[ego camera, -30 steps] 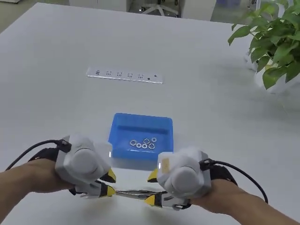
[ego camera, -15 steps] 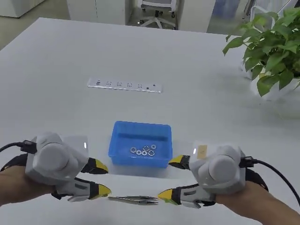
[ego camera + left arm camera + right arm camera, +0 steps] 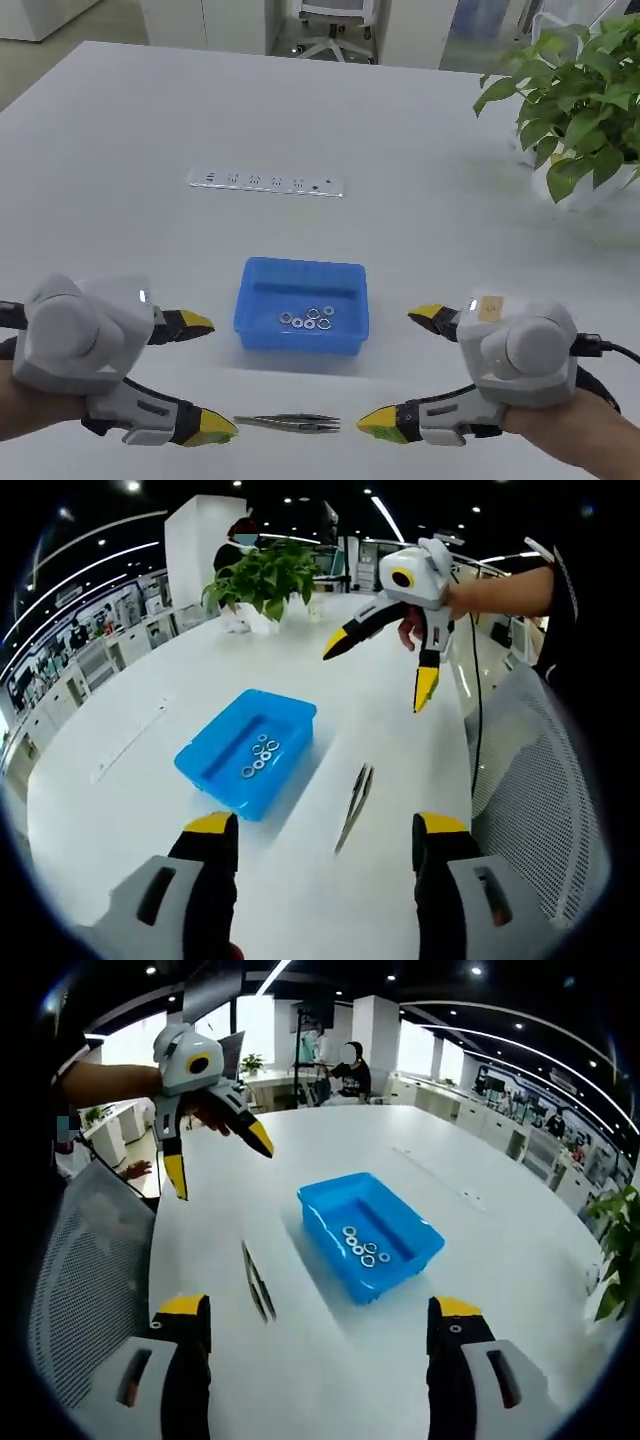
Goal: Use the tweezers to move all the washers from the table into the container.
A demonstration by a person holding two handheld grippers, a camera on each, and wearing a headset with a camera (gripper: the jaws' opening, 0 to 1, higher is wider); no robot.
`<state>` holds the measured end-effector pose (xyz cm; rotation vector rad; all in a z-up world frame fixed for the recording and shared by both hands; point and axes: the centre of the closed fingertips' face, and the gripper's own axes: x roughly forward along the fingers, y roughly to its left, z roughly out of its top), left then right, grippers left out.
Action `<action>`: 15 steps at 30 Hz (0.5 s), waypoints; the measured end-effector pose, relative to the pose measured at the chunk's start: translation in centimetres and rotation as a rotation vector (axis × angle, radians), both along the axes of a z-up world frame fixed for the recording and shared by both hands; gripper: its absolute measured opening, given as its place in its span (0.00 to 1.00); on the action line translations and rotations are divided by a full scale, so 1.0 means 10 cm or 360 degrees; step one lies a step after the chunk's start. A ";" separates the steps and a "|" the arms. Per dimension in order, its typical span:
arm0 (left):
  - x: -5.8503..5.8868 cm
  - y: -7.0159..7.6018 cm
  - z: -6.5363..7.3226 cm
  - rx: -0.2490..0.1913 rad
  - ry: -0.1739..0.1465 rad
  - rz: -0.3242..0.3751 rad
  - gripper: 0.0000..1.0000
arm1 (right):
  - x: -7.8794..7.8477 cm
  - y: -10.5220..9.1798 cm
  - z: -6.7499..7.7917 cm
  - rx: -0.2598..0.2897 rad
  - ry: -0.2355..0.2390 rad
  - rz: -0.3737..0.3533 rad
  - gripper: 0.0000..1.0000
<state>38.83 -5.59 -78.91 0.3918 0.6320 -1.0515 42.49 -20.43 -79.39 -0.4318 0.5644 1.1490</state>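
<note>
Left gripper (image 3: 215,376): fingers apart.
Right gripper (image 3: 390,369): fingers apart.
Tweezers (image 3: 288,423): bottom centre, on surface (image 3: 450,230).
Washers (image 3: 308,319): inside the container (image 3: 300,345).

Open-plan office: white table (image 3: 450,230), power strip (image 3: 266,183), swivel chair (image 3: 335,18), potted plant (image 3: 575,95).

A white table (image 3: 450,230) carries a blue container (image 3: 302,266) near its middle. From the container, tweezers (image 3: 288,423) lie flat at 6 o'clock, a power strip (image 3: 266,183) at 11 o'clock, and a potted plant (image 3: 575,110) at 2 o'clock.
</note>
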 end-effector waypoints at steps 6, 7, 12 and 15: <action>0.11 0.06 0.08 -0.0005 -0.0020 0.0060 0.86 | 0.05 -0.05 0.08 0.0049 0.0009 -0.0015 0.99; 0.11 0.05 0.09 -0.0006 -0.0021 0.0066 0.87 | 0.05 -0.06 0.08 0.0052 0.0009 -0.0019 1.00; 0.15 0.02 0.15 -0.0018 -0.0034 0.0087 0.99 | 0.05 -0.11 0.07 0.0054 0.0012 -0.0015 1.00; 0.17 0.02 0.19 -0.0028 -0.0041 0.0088 0.99 | 0.05 -0.15 0.06 0.0043 0.0009 -0.0022 1.00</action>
